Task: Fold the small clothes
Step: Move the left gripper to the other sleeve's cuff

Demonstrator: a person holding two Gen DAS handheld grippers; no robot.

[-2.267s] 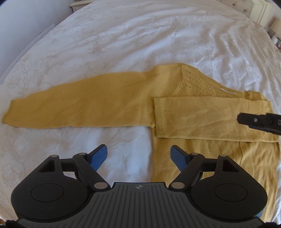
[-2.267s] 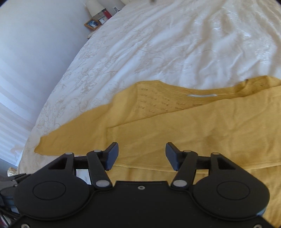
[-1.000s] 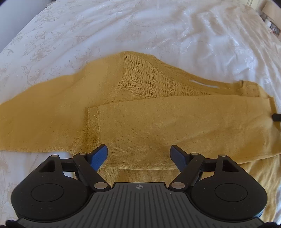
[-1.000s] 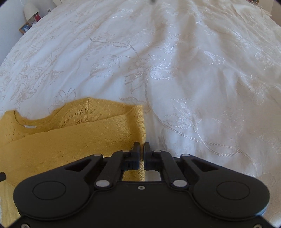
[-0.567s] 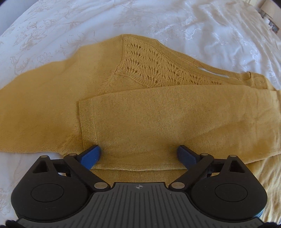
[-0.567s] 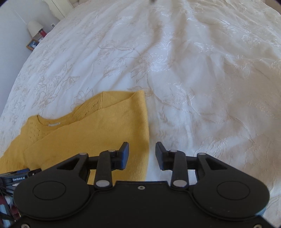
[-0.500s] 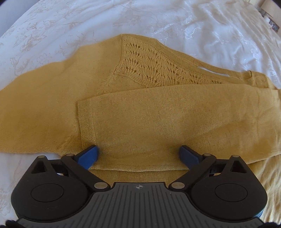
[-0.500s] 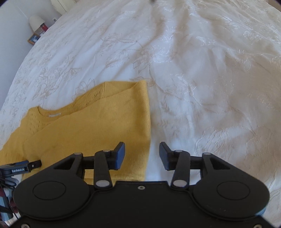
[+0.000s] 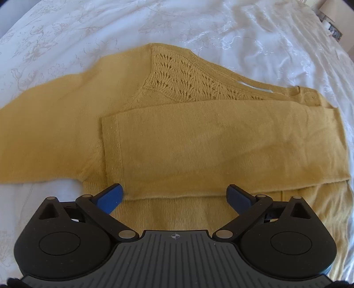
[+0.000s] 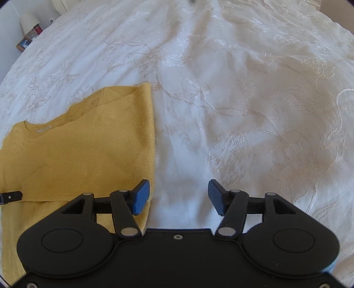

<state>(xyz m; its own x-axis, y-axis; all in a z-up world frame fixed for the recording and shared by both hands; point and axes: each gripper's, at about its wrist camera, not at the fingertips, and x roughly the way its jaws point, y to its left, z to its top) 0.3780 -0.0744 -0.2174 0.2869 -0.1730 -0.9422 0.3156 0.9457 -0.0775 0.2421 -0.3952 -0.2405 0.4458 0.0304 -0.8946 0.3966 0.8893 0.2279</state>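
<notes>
We see a mustard-yellow knitted sweater [image 9: 177, 137] that lies flat on a bed with a white embroidered bedspread [image 10: 243, 99]. One long sleeve [image 9: 210, 150] is folded across the body of the sweater, and its cuff [image 9: 111, 150] ends near the left side of the body in the left wrist view. The other sleeve [image 9: 44, 133] stretches out flat to the left on the bedspread. Near the neckline there is an openwork lace panel [image 9: 183, 82].

Our left gripper [image 9: 174, 197] hovers over the lower edge of the folded sleeve. Its jaws stand released and wide, and the blue pads [image 9: 110, 197] press on nothing; the knit lies under them, not between them.

Our right gripper [image 10: 179, 197] is over the right edge of the sweater, where the fold of the sleeve meets the white bedspread. Its jaws are opening, and nothing is between them: the left pad [image 10: 140, 197] is above the yellow edge, and the right pad is above the bare bedspread. At the left border of the right wrist view we see a small black tip of the other gripper. In the far corner a lamp [image 10: 28, 21] stands beside the bed.
</notes>
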